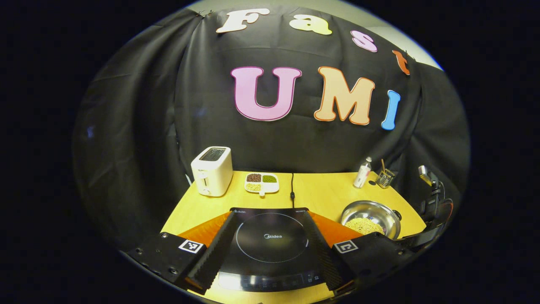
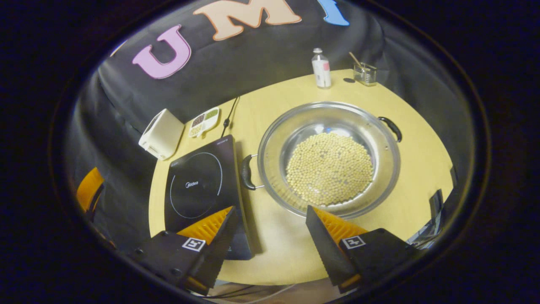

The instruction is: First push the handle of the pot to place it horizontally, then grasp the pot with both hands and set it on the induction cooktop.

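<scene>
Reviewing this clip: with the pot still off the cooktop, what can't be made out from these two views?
- Left gripper view: the near side of the pot is hidden behind that gripper's finger.
- Right gripper view: the near corner of the induction cooktop is covered by a finger.
- Divided dish: contents too small to identify.
- Small bottle: label too small.

Both views are dim toward the rim, brightest on the yellow table (image 1: 320,194); strong fisheye bending curves its edges – soft glare sits on the pot's (image 2: 329,158) steel wall and the cooktop's (image 1: 270,240) glass; focus stays fairly sharp
</scene>
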